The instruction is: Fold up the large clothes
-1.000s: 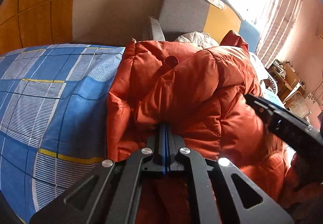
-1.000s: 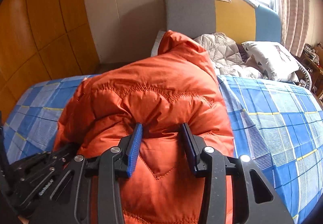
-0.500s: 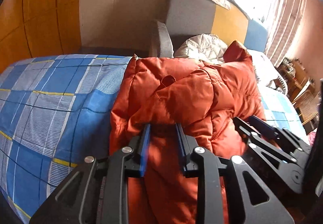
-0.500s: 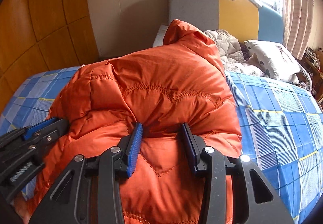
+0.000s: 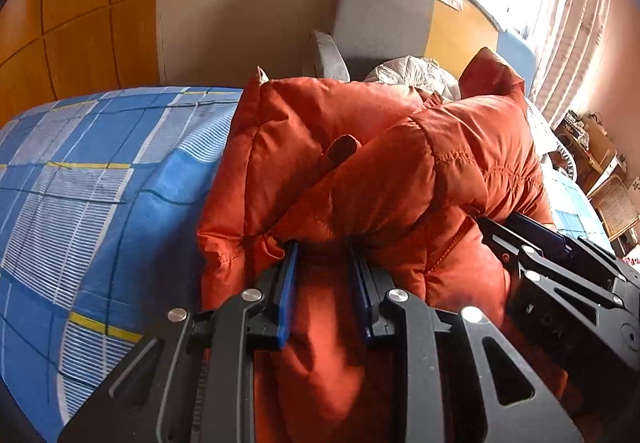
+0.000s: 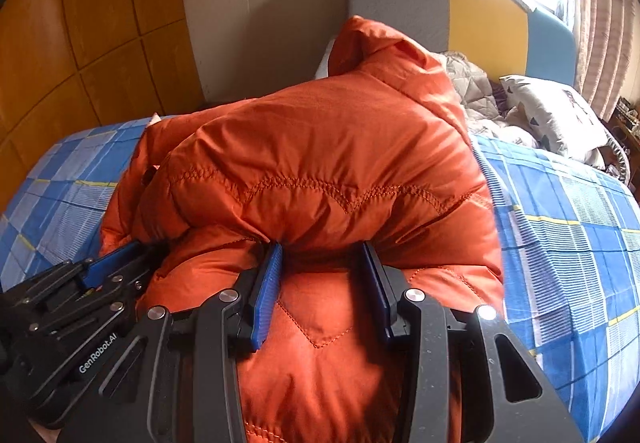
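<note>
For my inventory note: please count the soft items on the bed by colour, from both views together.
Orange: 1, the puffy jacket
Blue checked: 1, the bedspread
Pale grey-white: 2, the quilted blanket and the patterned pillow
Total: 4

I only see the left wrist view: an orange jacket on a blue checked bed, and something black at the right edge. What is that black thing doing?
Observer: That is the right hand-held gripper. A fold of the jacket looks pinched between its blue pads.
Operator: What lies beyond the jacket on that side?
Observer: A wide stretch of checked cover, with nothing on it near the jacket.
Operator: Anything further up?
Observer: A white pillow with small dark triangles printed on it.
</note>
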Demonstrator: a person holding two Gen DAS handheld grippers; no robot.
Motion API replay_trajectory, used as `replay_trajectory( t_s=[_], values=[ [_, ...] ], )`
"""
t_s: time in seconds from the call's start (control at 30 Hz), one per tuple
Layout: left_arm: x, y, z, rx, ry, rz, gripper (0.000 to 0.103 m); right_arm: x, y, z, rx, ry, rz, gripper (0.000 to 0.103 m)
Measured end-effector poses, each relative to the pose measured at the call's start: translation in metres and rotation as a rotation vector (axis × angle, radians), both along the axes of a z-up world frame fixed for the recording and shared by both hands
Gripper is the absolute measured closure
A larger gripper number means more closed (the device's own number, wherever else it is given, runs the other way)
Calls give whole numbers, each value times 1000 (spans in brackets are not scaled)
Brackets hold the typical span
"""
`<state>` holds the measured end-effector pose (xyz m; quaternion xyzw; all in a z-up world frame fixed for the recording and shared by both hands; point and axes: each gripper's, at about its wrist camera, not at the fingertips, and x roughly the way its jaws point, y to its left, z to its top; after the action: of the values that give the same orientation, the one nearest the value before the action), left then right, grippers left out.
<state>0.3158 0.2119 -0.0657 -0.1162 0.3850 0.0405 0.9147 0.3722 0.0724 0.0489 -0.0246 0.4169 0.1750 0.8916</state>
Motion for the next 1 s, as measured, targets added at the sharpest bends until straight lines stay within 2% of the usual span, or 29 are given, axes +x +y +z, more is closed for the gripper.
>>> replay_trajectory(
  t_s=[0.23, 0.33, 0.5, 0.57, 0.63, 0.67, 0.73, 0.8, 0.87, 1.0],
  values=[
    [1, 4, -11, -25, -13, 14, 78, 1, 3, -5, -1, 20, 3, 62],
    [-1, 2, -5, 1, -2, 21, 78, 0, -1, 4, 5, 37, 32, 61],
    [-8, -5, 6, 34, -11, 47, 74, -8, -36, 29, 150, 72, 71, 29],
    [-12, -5, 9, 43, -17, 60, 70, -13, -53, 35, 185, 66, 50, 27],
    [-16, -4, 12, 57, -18, 84, 60, -13, -75, 35, 231, 96, 19, 27],
    [-18, -2, 12, 59, -20, 90, 55, -12, -82, 33, 238, 105, 4, 23],
    [-21, 2, 11, 58, -15, 100, 48, -10, -97, 21, 266, 152, -13, 22],
    [-23, 9, 8, 41, -11, 93, 42, -8, -110, 6, 324, 207, -19, 15],
    [-23, 15, 5, 10, -6, 84, 41, -6, -118, -4, 377, 238, -15, 13],
    [-17, 19, -2, 3, 0, 55, 40, 3, -123, -20, 471, 314, 16, 10]
  ],
)
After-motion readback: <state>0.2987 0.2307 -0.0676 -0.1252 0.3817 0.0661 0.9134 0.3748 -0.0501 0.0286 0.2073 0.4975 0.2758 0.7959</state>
